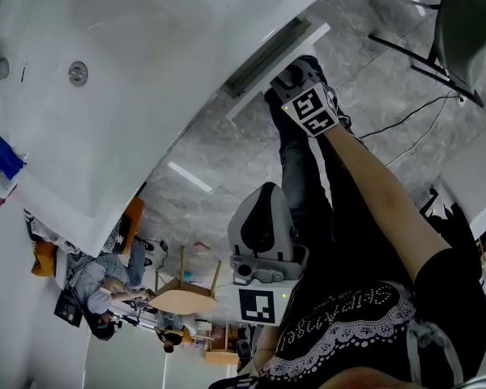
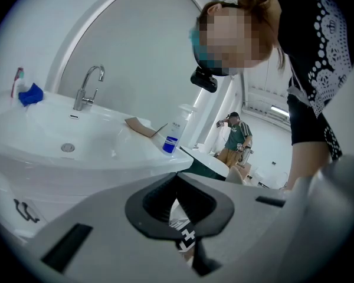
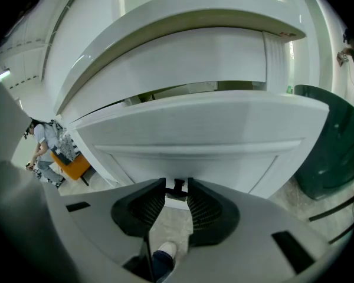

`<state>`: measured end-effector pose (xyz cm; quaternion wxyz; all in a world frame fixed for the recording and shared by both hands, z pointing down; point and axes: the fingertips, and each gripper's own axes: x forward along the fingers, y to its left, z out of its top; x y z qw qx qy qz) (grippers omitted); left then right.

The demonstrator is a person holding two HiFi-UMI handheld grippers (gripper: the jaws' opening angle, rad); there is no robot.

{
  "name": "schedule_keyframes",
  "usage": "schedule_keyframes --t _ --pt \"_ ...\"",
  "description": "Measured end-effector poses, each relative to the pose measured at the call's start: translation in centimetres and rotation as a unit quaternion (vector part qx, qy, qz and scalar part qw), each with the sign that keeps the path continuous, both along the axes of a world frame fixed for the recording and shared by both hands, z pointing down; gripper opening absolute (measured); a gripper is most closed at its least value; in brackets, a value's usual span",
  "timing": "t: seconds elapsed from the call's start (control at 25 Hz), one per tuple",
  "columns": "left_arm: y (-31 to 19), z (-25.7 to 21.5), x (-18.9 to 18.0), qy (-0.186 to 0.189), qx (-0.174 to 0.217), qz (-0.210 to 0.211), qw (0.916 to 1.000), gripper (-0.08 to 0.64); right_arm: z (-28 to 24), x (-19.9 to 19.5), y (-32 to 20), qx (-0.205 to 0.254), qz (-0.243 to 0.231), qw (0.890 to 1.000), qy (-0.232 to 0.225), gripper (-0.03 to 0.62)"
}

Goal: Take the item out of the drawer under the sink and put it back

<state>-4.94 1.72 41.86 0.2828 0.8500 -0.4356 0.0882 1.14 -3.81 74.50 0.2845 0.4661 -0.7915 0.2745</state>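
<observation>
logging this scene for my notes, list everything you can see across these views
sink: 1, white, fills the left half of the left gripper view
tap: 1, chrome, at the sink's back
cloth: 1, blue, on the rim left of the tap
bottle: 1, clear with blue label, on the sink's right edge
cardboard piece: 1, brown, beside the bottle
drawer: 1, white, under the sink, ajar
knob: 1, dark, on the drawer front
chair: 1, grey, beyond the drawer
other people: at least 2, in the background
left gripper: 1, grey, jaws together, nothing in them
right gripper: 1, grey, jaws apart either side of the knob, not pressing it
arm: 1, bare, holding the right gripper
</observation>
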Motion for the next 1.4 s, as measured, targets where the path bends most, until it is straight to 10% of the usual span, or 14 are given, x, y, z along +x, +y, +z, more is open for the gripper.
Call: schedule_keyframes --t 1.28,1.4 --pt "-0.2 -1.7 0.1 0.008 0.027 -0.006 0.9996 0.006 -0.6 0.8 2.7 -0.043 -0.015 0.998 0.038 0.126" --pt "-0.2 -2.2 -0.1 0.003 0.036 -0.008 0.9993 0.006 -2.8 1.5 3.8 -0.024 -0.007 0.999 0.033 0.032"
